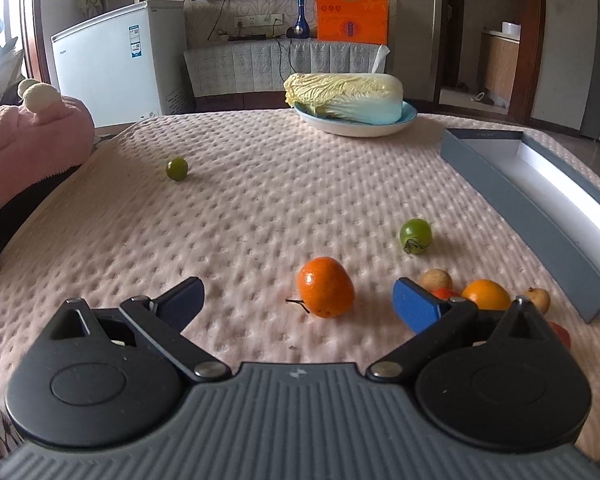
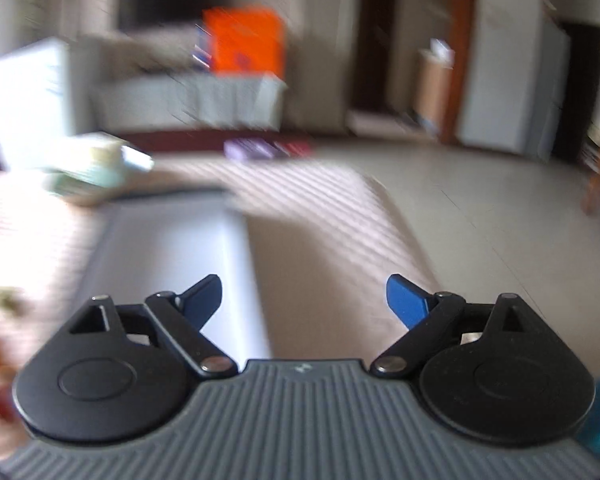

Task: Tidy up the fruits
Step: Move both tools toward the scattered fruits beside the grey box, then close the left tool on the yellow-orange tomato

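On the desk (image 1: 260, 200), covered in a pink dimpled quilted cloth, a small round green fruit (image 1: 177, 168) sits alone far to the left. The left tool (image 1: 296, 300) hangs above the cloth with its blue-padded jaws spread wide and nothing clasped; a glossy orange oval citrus (image 1: 326, 286) lies between and just beyond the tips, untouched. Further back stands a pale blue shallow bowl (image 1: 408, 114) carrying a whole napa cabbage (image 1: 344, 96). Right of the citrus rests a green tomato with its stalk (image 1: 416, 235), and nearer, partly hidden behind the right finger, a cluster: a tan round fruit (image 1: 435, 279), a second orange fruit (image 1: 486, 294) and another tan one (image 1: 537, 298). A long grey open box with a white inside (image 1: 540, 216) lies along the right edge, empty as far as it shows. The right tool (image 2: 304, 300), in a blurred view, is over that grey box (image 2: 172, 248) with jaws apart, holding nothing.
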{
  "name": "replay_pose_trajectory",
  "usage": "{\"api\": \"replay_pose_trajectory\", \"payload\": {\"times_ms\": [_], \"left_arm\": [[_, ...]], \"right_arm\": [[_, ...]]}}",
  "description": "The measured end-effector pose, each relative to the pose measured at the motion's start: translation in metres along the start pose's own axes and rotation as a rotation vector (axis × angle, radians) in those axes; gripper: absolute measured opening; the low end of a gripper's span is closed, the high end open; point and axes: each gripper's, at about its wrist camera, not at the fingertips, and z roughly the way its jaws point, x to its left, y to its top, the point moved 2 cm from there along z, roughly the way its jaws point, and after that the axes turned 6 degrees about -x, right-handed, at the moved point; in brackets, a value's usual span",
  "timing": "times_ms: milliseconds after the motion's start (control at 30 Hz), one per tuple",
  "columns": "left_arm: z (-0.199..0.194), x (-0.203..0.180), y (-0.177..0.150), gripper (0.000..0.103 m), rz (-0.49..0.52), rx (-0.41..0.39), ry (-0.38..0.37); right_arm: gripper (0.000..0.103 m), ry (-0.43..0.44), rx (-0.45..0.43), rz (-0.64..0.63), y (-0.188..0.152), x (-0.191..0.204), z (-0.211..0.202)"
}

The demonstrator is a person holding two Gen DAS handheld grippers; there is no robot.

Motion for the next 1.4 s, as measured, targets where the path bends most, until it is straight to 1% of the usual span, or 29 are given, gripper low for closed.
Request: {"api": "replay_pose_trajectory", "payload": {"times_ms": [100,133,167,200,233,267,333,400,467,533,567,633,667,700,767,800,933,1067,1133,1267,1400], "left_arm": [[-0.028,-0.004,-0.003,0.102,-0.036,-0.027,-0.055],[-0.037,-0.007,-0.005,0.102,-0.033,-0.032,-0.063],[-0.046,-0.01,-0.009,0.102,-0.019,-0.042,-0.057],[-0.055,-0.013,-0.012,0.102,-0.011,-0.051,-0.047],[-0.063,-0.016,-0.018,0.102,-0.01,-0.051,-0.051],[-0.071,-0.019,-0.023,0.102,-0.003,-0.043,-0.074],[-0.08,-0.024,-0.031,0.102,0.038,-0.044,-0.088],[-0.087,-0.029,-0.038,0.102,0.087,-0.046,-0.094],[-0.09,-0.03,-0.044,0.102,0.104,-0.035,-0.113],[-0.091,-0.03,-0.047,0.102,0.119,-0.032,-0.116],[-0.091,-0.03,-0.047,0.101,0.121,-0.03,-0.118],[-0.09,-0.027,-0.046,0.096,0.107,-0.021,-0.133],[-0.088,-0.026,-0.044,0.09,0.098,-0.011,-0.148],[-0.086,-0.026,-0.044,0.087,0.093,-0.003,-0.159],[-0.083,-0.027,-0.043,0.086,0.096,0.007,-0.173],[-0.082,-0.029,-0.043,0.086,0.101,0.008,-0.179],[-0.08,-0.032,-0.044,0.084,0.113,0.009,-0.207],[-0.074,-0.036,-0.044,0.074,0.11,0.035,-0.259],[-0.072,-0.039,-0.045,0.072,0.121,0.04,-0.27],[-0.068,-0.04,-0.045,0.069,0.116,0.049,-0.286],[-0.064,-0.04,-0.044,0.065,0.101,0.064,-0.302]], "right_arm": [[0.09,0.222,-0.043,0.016,-0.01,0.045,-0.063],[0.09,0.291,-0.038,0.021,-0.02,0.059,-0.078],[0.089,0.34,-0.018,0.005,-0.03,0.072,-0.088],[0.087,0.367,-0.002,-0.026,-0.04,0.085,-0.096],[0.073,0.38,0.013,-0.068,-0.048,0.096,-0.1],[0.064,0.387,0.024,-0.103,-0.053,0.104,-0.104],[0.059,0.43,0.038,-0.132,-0.059,0.116,-0.104],[0.059,0.467,0.056,-0.145,-0.067,0.128,-0.108],[0.059,0.514,0.072,-0.175,-0.074,0.143,-0.111],[0.059,0.557,0.074,-0.225,-0.08,0.159,-0.115],[0.058,0.573,0.076,-0.251,-0.083,0.167,-0.116],[0.058,0.615,0.09,-0.274,-0.087,0.182,-0.115],[0.057,0.628,0.1,-0.286,-0.089,0.189,-0.112],[0.055,0.636,0.107,-0.304,-0.092,0.196,-0.111],[0.047,0.624,0.12,-0.337,-0.095,0.206,-0.107],[0.046,0.612,0.127,-0.337,-0.095,0.207,-0.105],[0.045,0.615,0.14,-0.296,-0.095,0.21,-0.097],[0.045,0.641,0.157,-0.322,-0.102,0.221,-0.094],[0.045,0.643,0.157,-0.325,-0.103,0.223,-0.094],[0.037,0.668,0.168,-0.301,-0.102,0.222,-0.093],[0.037,0.671,0.168,-0.301,-0.103,0.223,-0.094]]}}
